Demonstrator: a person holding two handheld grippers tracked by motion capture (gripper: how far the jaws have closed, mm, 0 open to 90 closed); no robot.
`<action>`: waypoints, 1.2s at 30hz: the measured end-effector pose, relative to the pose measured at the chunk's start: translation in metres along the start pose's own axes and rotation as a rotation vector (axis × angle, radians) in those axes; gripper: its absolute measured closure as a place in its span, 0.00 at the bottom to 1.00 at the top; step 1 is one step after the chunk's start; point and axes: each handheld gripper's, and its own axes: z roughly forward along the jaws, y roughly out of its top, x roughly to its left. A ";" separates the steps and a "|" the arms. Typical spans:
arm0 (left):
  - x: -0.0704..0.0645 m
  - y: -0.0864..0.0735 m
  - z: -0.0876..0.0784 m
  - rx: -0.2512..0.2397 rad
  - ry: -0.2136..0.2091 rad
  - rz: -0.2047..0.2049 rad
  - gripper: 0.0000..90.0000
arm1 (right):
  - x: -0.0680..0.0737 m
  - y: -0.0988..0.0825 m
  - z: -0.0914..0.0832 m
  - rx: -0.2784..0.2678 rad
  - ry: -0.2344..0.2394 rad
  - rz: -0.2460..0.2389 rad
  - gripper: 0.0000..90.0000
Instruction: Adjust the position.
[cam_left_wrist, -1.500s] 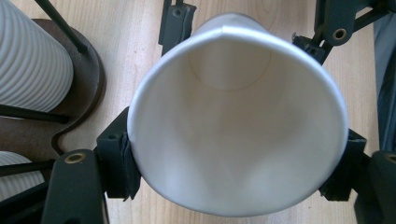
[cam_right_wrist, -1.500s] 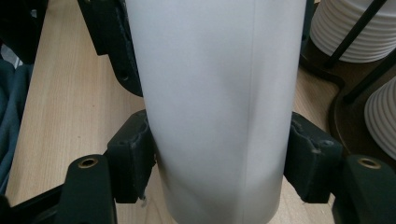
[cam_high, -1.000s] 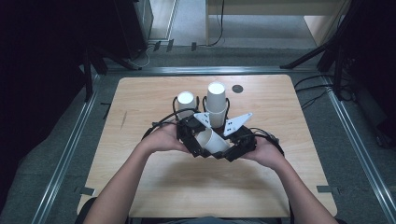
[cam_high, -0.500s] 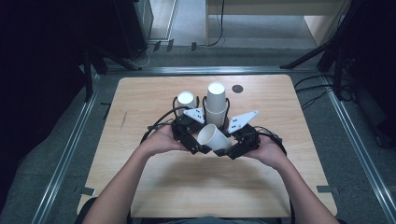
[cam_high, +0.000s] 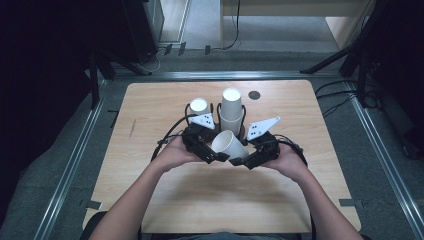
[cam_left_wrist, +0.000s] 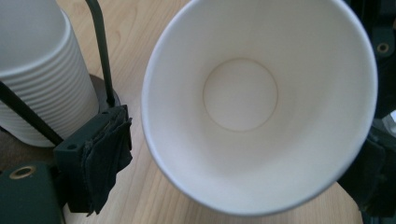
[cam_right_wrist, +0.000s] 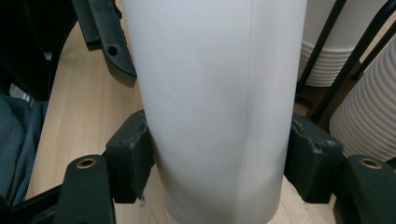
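While I held both grippers low over the near middle of the table, this was how things stood:

Paper cup: a white paper cup lay tilted on its side between my two grippers, above the wood, just in front of the two cup stacks. Its open mouth faced my left gripper; in the left gripper view I looked straight down into the cup to its round bottom.

Right gripper: my right gripper was clamped on the cup. In the right gripper view both black pads pressed against the cup's smooth wall, one on each side, with the seam running down the wall between them.

Left gripper: my left gripper sat at the cup's rim. In the left gripper view one cloth-covered pad stood just beside the rim on the outside, with a sliver of table between them; the other jaw was at the far edge of that view, mostly behind the cup. I could not tell whether those jaws gripped the rim or stood free of it.

Tall stack: a ribbed stack of white cups stood upright in a black wire holder, just behind the held cup.

Short stack: a lower stack stood to its left, in its own wire holder.

Dark disc: a small dark round spot lay on the table right of the tall stack.
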 end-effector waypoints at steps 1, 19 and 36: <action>0.000 0.000 0.000 -0.021 -0.003 -0.010 0.08 | 0.000 0.000 0.000 -0.005 0.002 0.002 0.36; -0.003 0.001 0.005 -0.055 -0.052 -0.021 0.26 | -0.001 0.000 0.004 -0.012 0.041 0.024 0.36; -0.003 0.002 0.003 0.012 -0.003 -0.021 0.28 | -0.001 -0.005 0.000 0.048 -0.020 0.054 0.23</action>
